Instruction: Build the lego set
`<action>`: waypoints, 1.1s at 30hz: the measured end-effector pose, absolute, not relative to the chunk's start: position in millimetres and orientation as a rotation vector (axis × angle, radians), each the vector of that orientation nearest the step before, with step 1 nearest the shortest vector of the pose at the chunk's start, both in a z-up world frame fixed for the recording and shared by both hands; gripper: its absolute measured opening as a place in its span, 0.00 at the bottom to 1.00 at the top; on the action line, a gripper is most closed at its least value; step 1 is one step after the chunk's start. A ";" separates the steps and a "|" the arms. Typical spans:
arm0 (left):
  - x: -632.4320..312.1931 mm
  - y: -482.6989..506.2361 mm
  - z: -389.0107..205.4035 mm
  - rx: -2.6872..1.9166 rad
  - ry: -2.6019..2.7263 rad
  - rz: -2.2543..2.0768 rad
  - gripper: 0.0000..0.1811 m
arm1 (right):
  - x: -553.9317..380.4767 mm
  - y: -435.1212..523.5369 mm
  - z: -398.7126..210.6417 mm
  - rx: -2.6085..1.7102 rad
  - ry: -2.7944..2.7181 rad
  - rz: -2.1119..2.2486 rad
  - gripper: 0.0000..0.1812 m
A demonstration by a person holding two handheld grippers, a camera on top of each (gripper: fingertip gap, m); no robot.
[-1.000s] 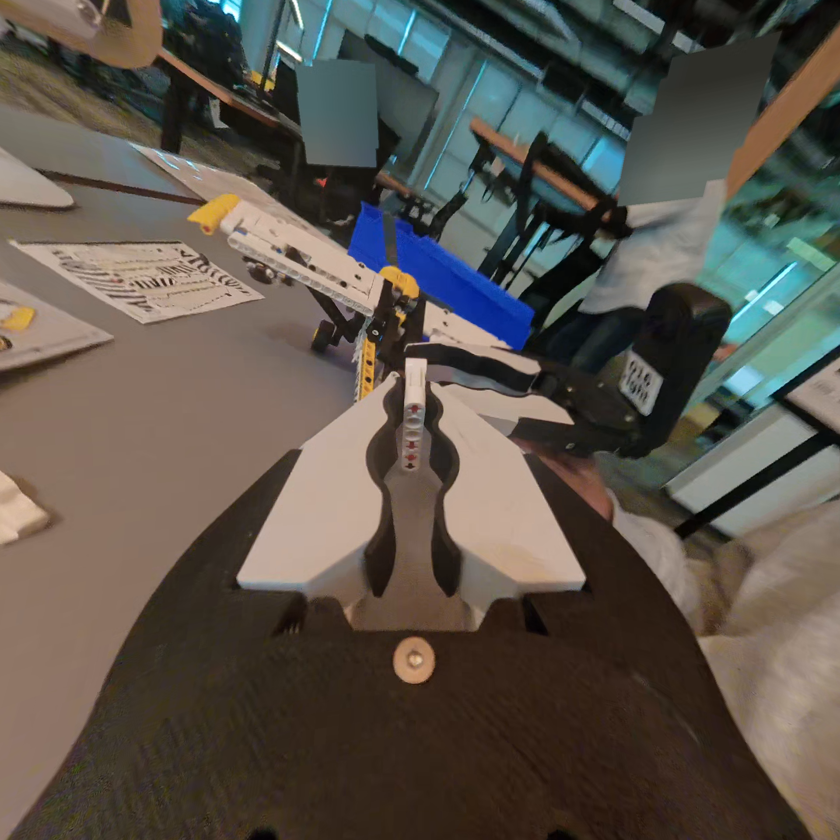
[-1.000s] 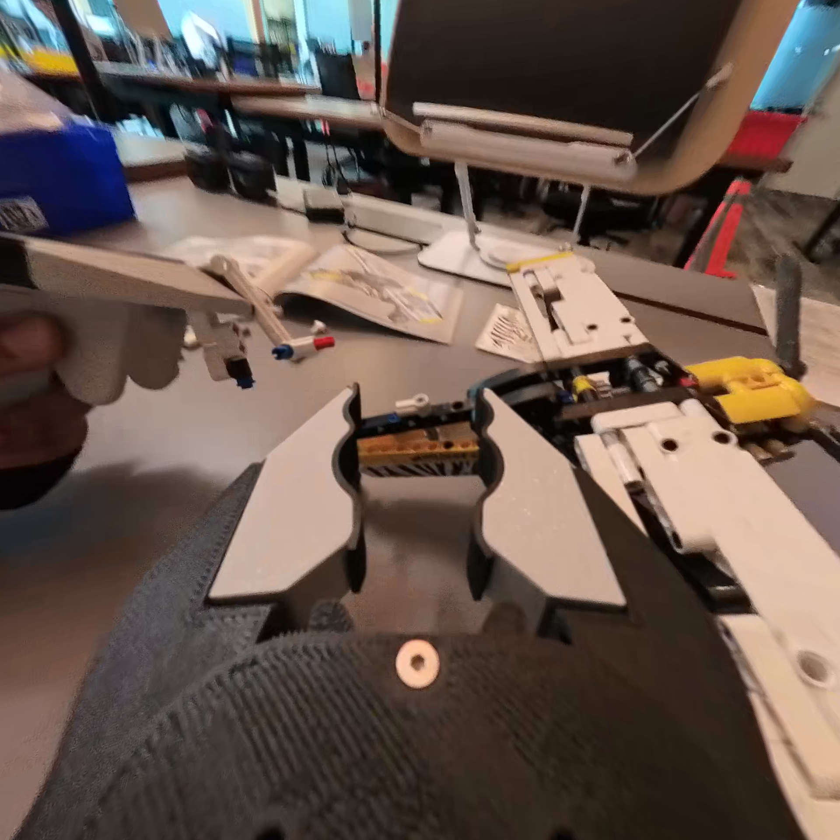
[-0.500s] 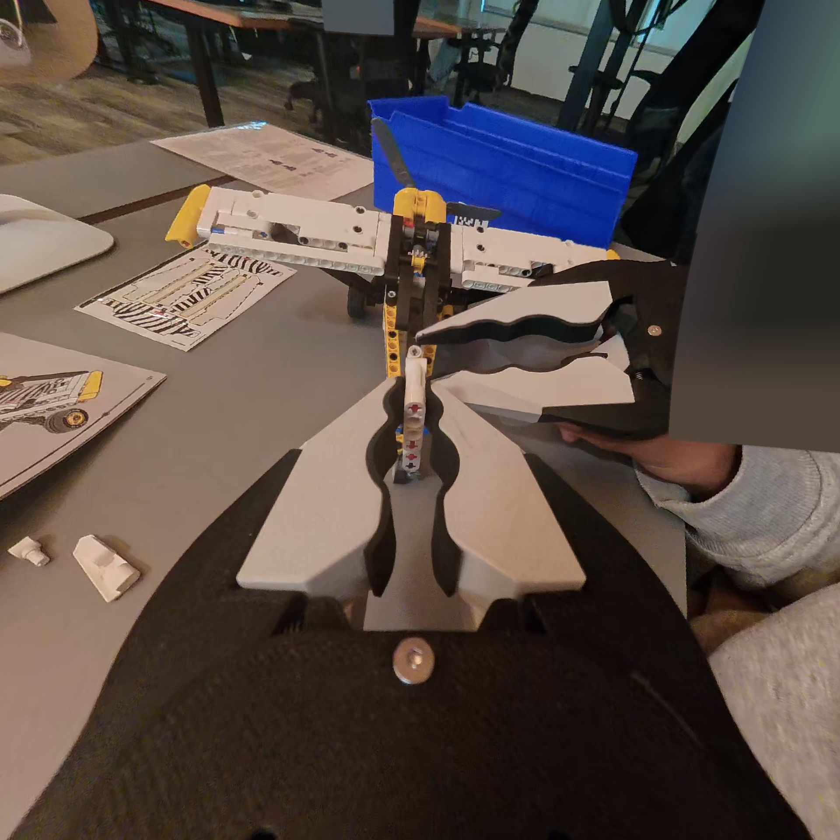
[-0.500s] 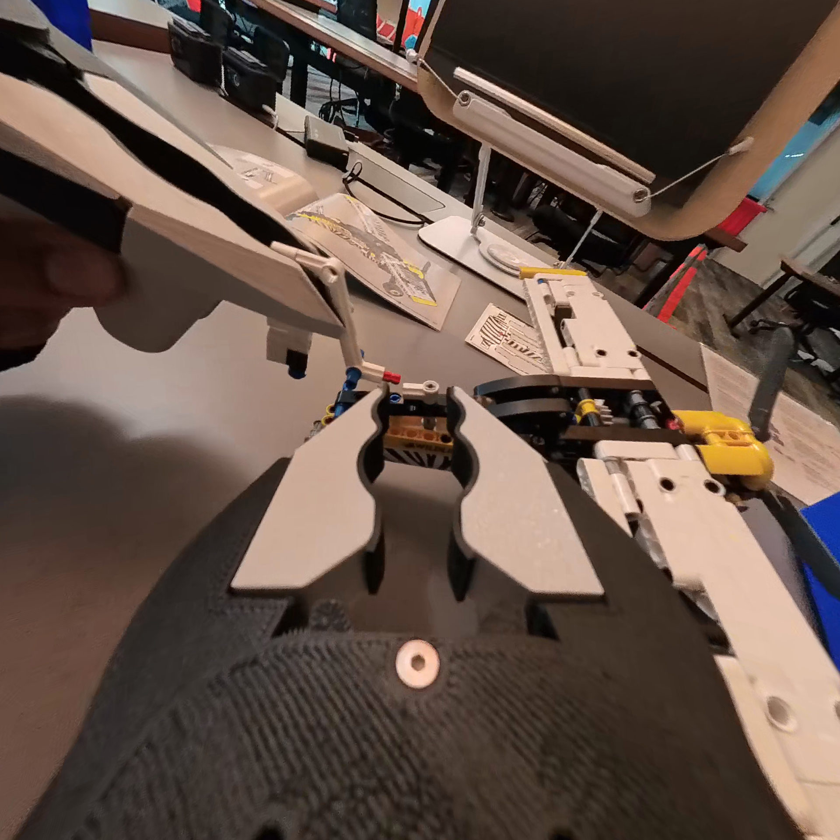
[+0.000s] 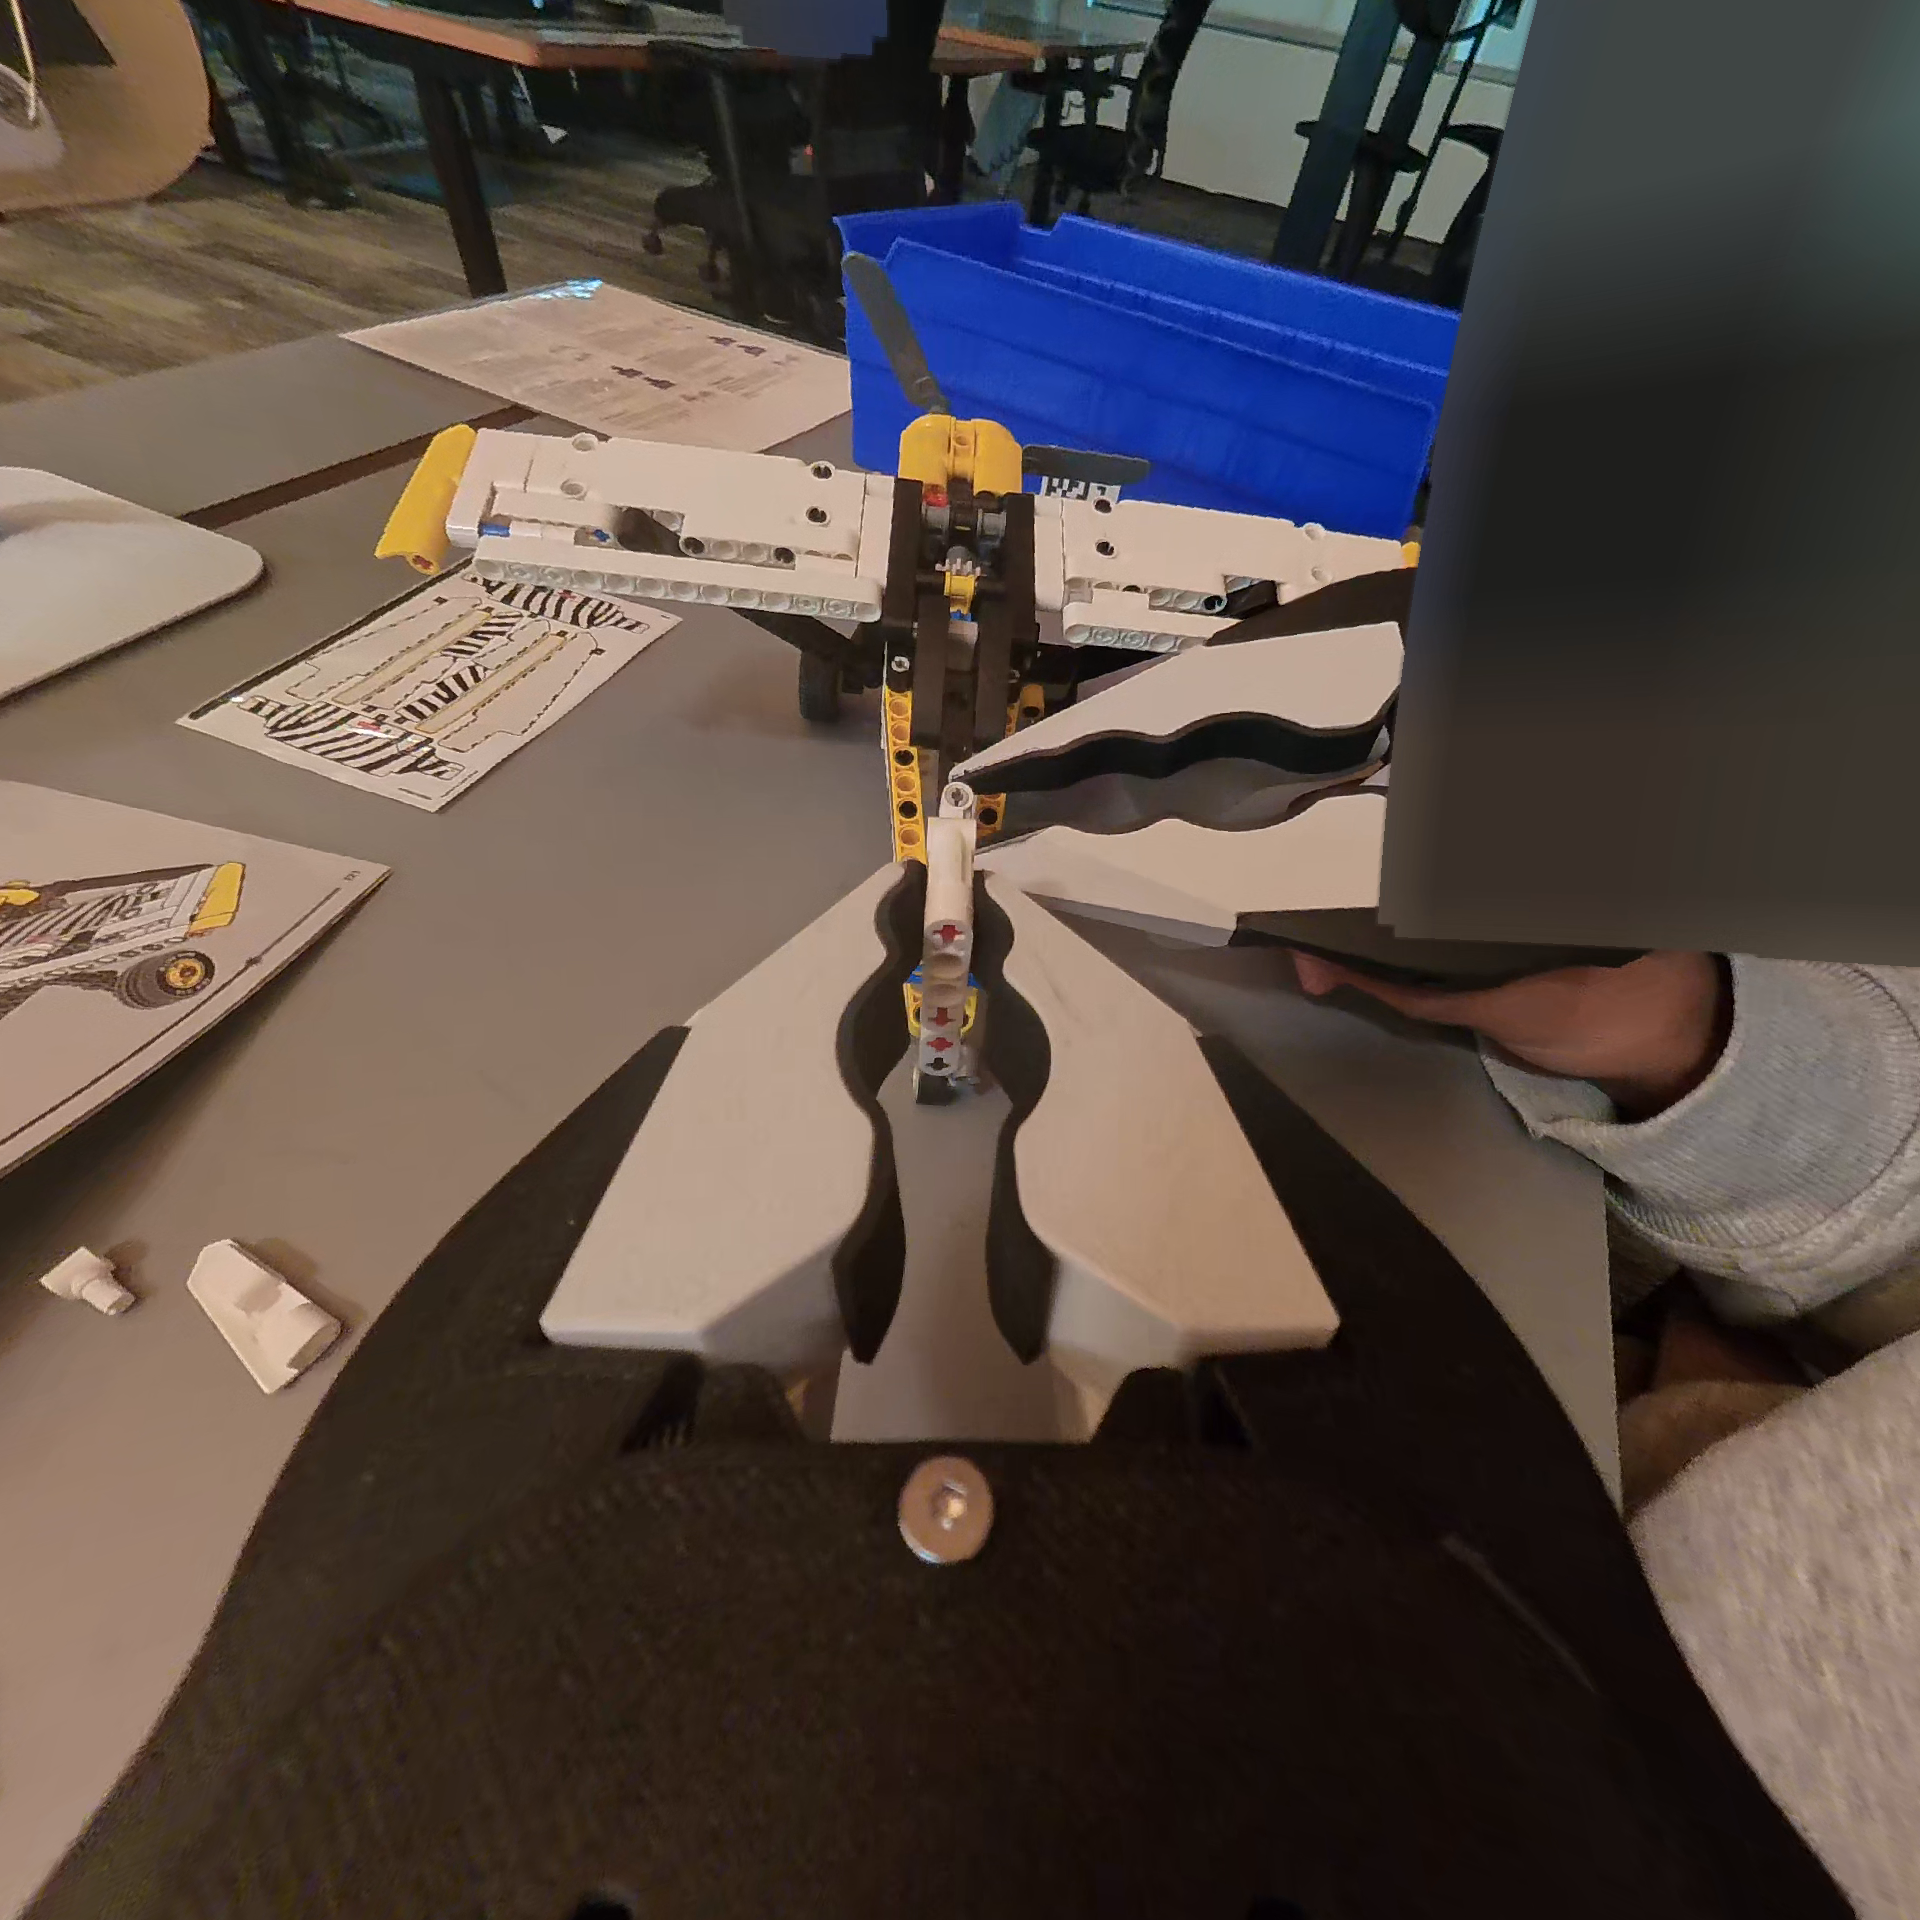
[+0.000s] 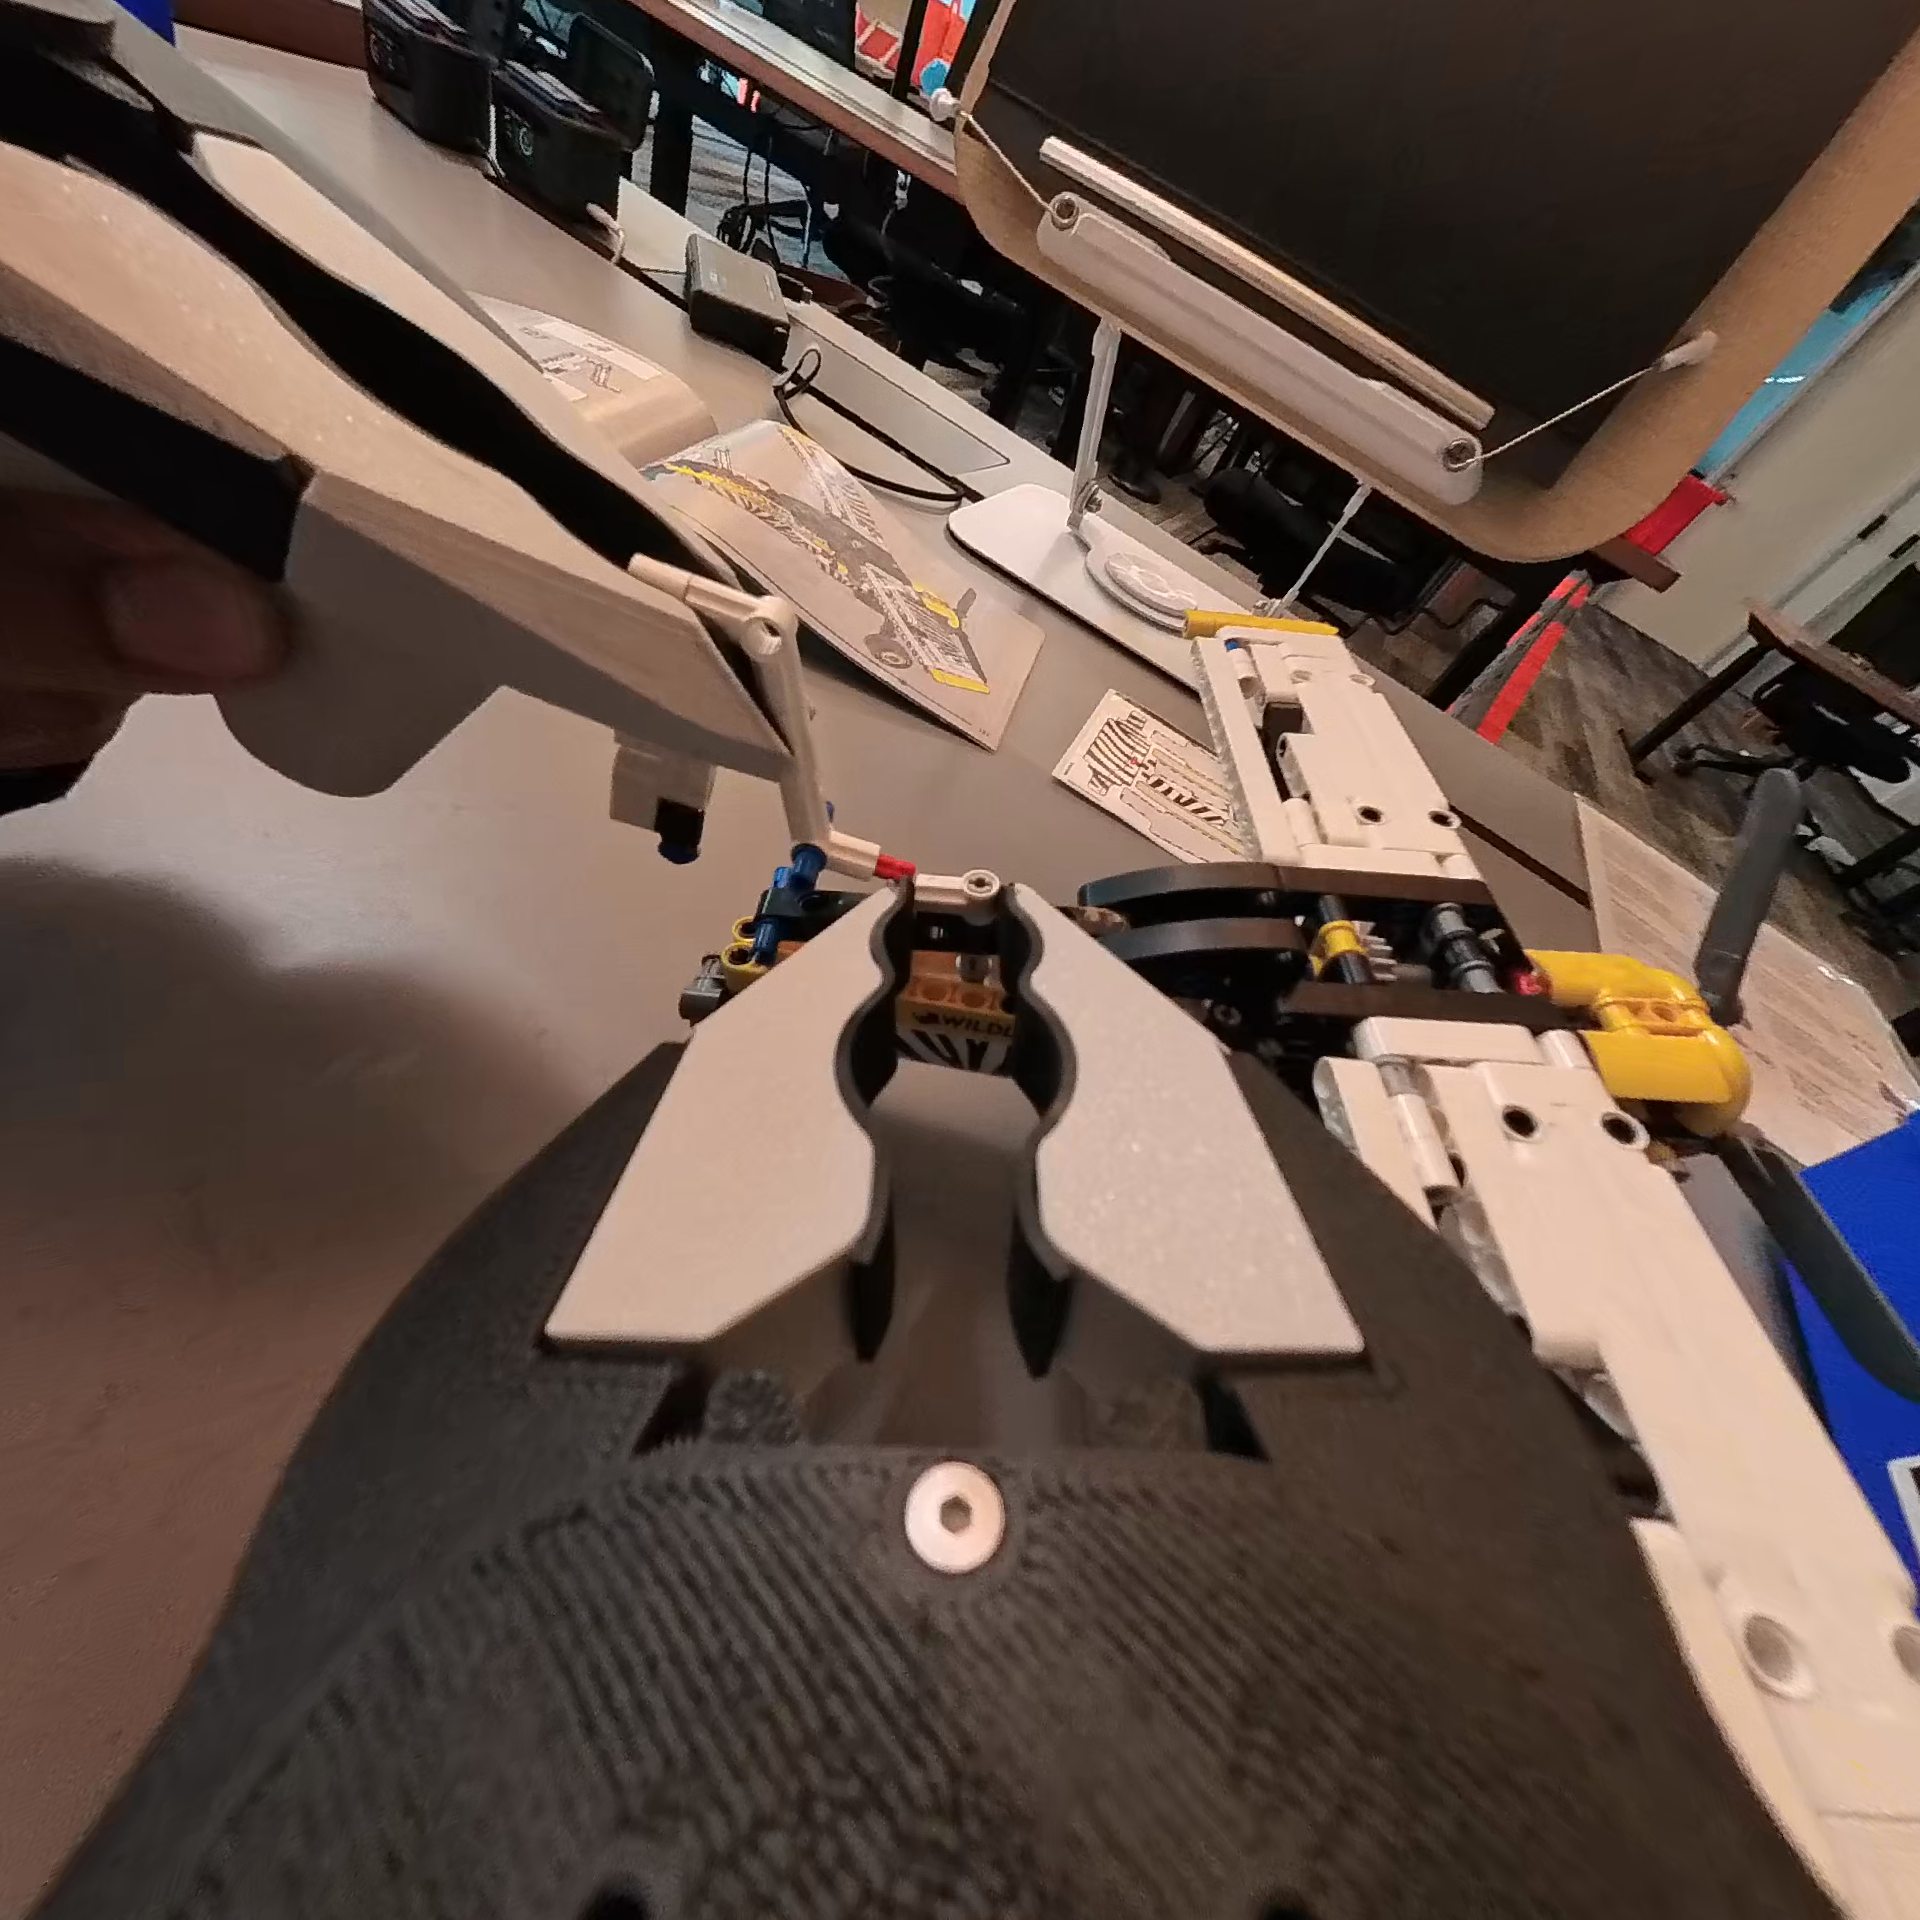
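Note:
A white, yellow and black lego plane model [image 5: 727, 530] stands on the grey table [image 5: 623, 883], tail toward me. My left gripper [image 5: 948, 883] is shut on a white beam assembly [image 5: 945, 966] with red pins and holds it just above the tail. In the right wrist view this assembly [image 6: 790, 727] hangs from the left gripper [image 6: 717, 675], and its red tip meets a small white connector [image 6: 966, 888] on the tail. My right gripper [image 6: 951, 904] is closed around the tail end [image 6: 956, 1008] of the model [image 6: 1351, 790]. It reaches in from the right in the left wrist view [image 5: 966, 816].
A blue bin [image 5: 1143, 343] stands behind the plane. A sticker sheet [image 5: 436, 675], an instruction booklet [image 5: 125, 935] and a paper sheet [image 5: 623, 364] lie on the left. Two loose white pieces [image 5: 265, 1314] lie near the front left. A monitor [image 6: 1455, 208] on its stand [image 6: 1091, 551] is behind. Only a small space, under 4 cm, lies between the two pairs of fingers. Both grippers' tips are roughly 35 cm from the monitor [image 6: 1455, 208].
My left gripper has brought the white assembly down to the tail. My right gripper's fingers have narrowed from wide open onto the tail end.

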State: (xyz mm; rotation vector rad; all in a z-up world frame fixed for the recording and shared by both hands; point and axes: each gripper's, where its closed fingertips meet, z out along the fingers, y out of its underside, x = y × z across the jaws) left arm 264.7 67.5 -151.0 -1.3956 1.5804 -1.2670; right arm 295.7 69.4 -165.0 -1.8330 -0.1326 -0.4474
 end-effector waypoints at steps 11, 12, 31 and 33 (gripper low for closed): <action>265.7 64.8 -154.1 -1.358 1.590 -1.277 0.04 | 290.5 65.9 -165.2 -1.844 -0.139 -0.261 0.12; 266.0 65.3 -153.7 -1.354 1.585 -1.272 0.04 | 290.5 65.4 -165.0 -1.844 -0.135 -0.244 0.12; 267.6 65.2 -154.6 -1.285 1.561 -1.317 0.04 | 289.6 65.7 -165.6 -1.849 -0.133 -0.205 0.13; 267.8 65.1 -154.9 -1.293 1.559 -1.317 0.04 | 289.6 65.7 -165.6 -1.850 -0.131 -0.199 0.14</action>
